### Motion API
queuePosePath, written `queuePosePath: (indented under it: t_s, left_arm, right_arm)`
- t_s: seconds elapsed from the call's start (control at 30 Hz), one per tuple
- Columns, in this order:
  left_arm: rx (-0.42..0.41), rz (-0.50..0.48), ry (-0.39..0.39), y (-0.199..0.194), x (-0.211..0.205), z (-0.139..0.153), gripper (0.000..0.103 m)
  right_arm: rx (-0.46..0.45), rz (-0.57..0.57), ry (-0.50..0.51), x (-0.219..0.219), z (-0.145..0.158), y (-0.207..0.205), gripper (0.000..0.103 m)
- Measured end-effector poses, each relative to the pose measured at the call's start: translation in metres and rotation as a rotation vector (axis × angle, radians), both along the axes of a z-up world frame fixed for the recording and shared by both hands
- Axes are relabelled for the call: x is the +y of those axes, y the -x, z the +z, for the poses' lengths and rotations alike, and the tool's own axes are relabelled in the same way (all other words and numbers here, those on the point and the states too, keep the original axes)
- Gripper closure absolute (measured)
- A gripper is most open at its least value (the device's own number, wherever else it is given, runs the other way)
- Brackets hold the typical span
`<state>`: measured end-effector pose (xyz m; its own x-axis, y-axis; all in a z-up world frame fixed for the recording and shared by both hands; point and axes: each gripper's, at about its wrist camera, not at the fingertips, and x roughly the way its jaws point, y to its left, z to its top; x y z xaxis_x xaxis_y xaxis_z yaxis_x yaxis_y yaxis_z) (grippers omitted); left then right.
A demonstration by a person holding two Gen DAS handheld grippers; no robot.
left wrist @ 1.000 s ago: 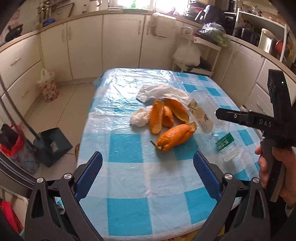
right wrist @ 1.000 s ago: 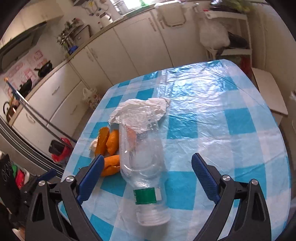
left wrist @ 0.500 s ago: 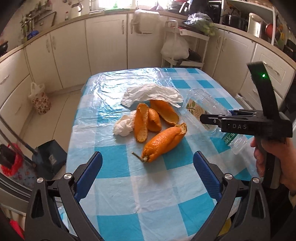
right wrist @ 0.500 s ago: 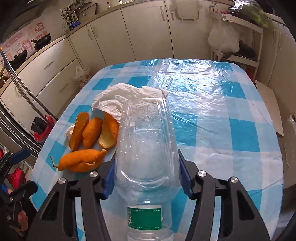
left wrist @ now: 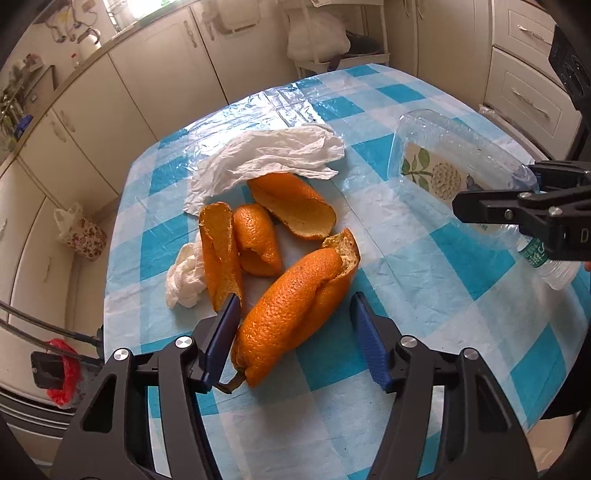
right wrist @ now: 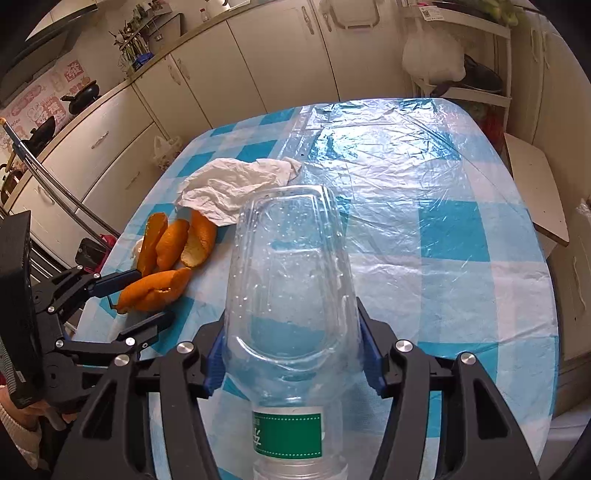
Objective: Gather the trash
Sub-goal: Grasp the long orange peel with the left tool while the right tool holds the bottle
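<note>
On the blue-and-white checked table [left wrist: 424, 332] lie a large orange peel [left wrist: 295, 306], smaller peels [left wrist: 255, 240], a crumpled white sheet [left wrist: 266, 155] and a tissue wad [left wrist: 184, 277]. My left gripper [left wrist: 295, 325] straddles the large peel and its jaws are closing. The left pad is at the peel's side, while a gap still shows at the right pad. My right gripper [right wrist: 291, 354] is shut on a clear plastic bottle [right wrist: 291, 288] with a green label, its cap end towards the camera. The left wrist view shows that bottle [left wrist: 443, 162] at the right, tilted.
Cream kitchen cabinets [left wrist: 166, 62] ring the table. A flowered bag [left wrist: 83, 236] and a red bag [left wrist: 61, 369] sit on the floor at the left. A white bag [left wrist: 317, 33] hangs on a rack behind the table. The table's near edge runs just under both grippers.
My left gripper has come forward and down over the large peel, rolled, and narrowed its jaws around it. My right gripper has shut on the bottle and raised its base end.
</note>
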<state>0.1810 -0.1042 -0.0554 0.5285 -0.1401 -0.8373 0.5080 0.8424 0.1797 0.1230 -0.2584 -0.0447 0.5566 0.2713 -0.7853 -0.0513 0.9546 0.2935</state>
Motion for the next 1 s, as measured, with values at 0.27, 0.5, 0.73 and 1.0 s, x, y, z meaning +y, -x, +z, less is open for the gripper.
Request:
queuePosePath:
  t_s: [0.27,0.5,0.73,1.0]
  left_arm:
    - [0.146,0.107,0.184,0.008,0.025,0.01,0.078]
    - [0.146,0.142,0.211,0.03,0.039,0.007,0.076]
    - [0.127,0.202,0.27,0.041,0.047,0.01,0.08]
    - [0.029,0.271,0.388,0.09,0.083,0.053,0.08]
  right_arm:
    - [-0.009,0.02,0.009,0.002,0.002,0.006,0.046]
    - [-0.006,0.02,0.001,-0.002,0.002,0.016,0.046]
    - [-0.04,0.008,0.01,-0.002,0.002,0.017,0.046]
    - [-0.077,-0.019,-0.244,-0.024,0.016,0.03,0.046]
